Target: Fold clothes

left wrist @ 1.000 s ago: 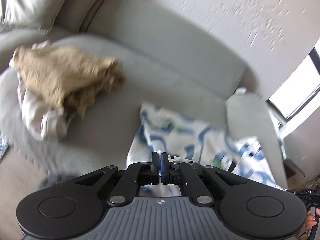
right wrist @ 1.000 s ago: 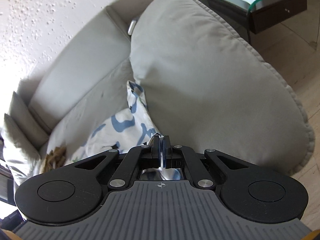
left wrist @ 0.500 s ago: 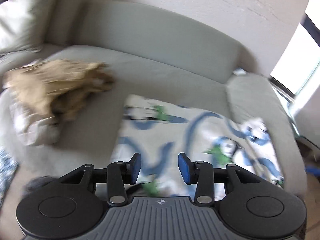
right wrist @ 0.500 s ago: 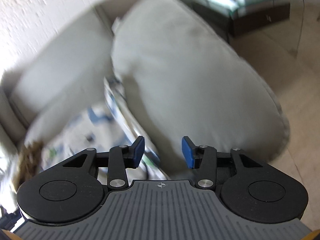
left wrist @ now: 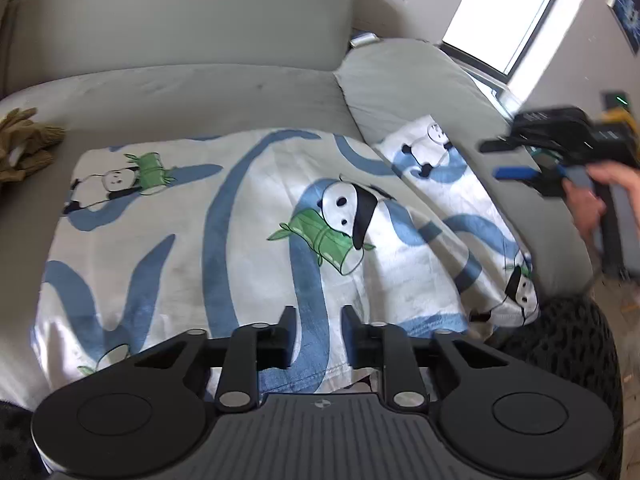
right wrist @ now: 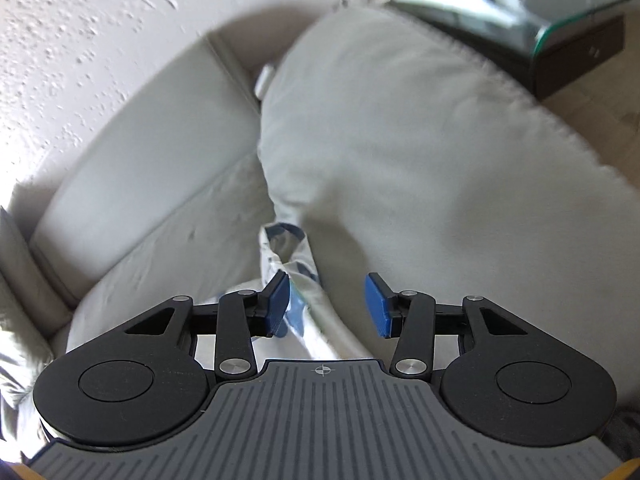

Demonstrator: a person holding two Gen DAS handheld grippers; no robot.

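A white cloth with blue swirls and panda prints (left wrist: 248,216) lies spread on the grey sofa seat (left wrist: 200,88), its right part running up the armrest cushion (left wrist: 420,80). My left gripper (left wrist: 316,332) is open and empty just above the cloth's near edge. My right gripper (right wrist: 328,306) is open and empty over the armrest cushion (right wrist: 420,152), with a bunched edge of the cloth (right wrist: 296,276) below its left finger. The right gripper also shows, blurred, in the left wrist view (left wrist: 560,148), held by a hand.
A tan garment (left wrist: 24,144) lies at the seat's left. The sofa back (left wrist: 180,20) and a textured wall (right wrist: 80,20) stand behind. A window (left wrist: 500,20) is at the right. A glass side table (right wrist: 560,12) stands beyond the armrest. A dark spotted rug (left wrist: 568,352) is by the sofa's front.
Both grippers were shut on the cloth a second ago; both opened and let it go. The cloth now lies spread flat, and both grippers have pulled back.
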